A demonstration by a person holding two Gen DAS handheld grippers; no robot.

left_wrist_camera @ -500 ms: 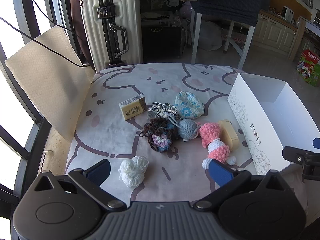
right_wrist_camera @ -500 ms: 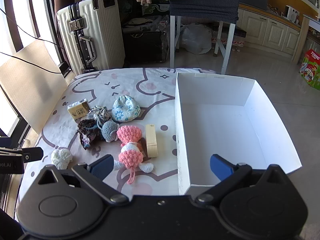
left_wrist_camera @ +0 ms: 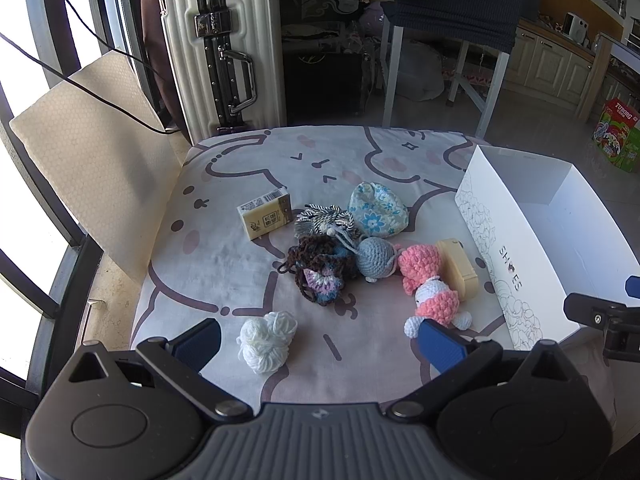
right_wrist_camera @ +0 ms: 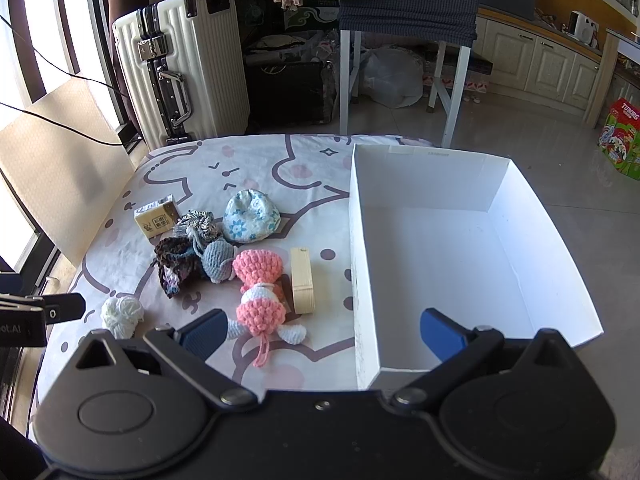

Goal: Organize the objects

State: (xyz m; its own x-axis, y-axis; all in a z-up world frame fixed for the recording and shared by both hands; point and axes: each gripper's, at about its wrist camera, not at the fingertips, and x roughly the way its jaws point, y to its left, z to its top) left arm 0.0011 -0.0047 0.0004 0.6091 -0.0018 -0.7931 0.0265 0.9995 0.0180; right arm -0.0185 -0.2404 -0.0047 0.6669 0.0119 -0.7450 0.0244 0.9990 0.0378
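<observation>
On the cat-print cloth (left_wrist_camera: 224, 264) lie a white yarn ball (left_wrist_camera: 266, 340), a yellow tissue pack (left_wrist_camera: 266, 218), a striped knit piece (left_wrist_camera: 326, 220), a dark crochet pouch (left_wrist_camera: 320, 270), a grey-blue crochet ball (left_wrist_camera: 376, 258), a floral pouch (left_wrist_camera: 378, 216), a pink crochet doll (left_wrist_camera: 430, 286) and a beige case (left_wrist_camera: 458, 270). An empty white shoe box (right_wrist_camera: 460, 248) stands on the right. My left gripper (left_wrist_camera: 320, 340) is open above the cloth's near edge, by the yarn ball. My right gripper (right_wrist_camera: 322, 330) is open, hovering over the box's left wall.
A white suitcase (left_wrist_camera: 224, 52) and a chair (right_wrist_camera: 408, 20) stand behind the cloth. A beige cushion (left_wrist_camera: 92, 152) leans at the left by the window. A colourful carton (right_wrist_camera: 620, 140) sits on the floor at far right.
Both grippers have barely moved; the objects lie as before.
</observation>
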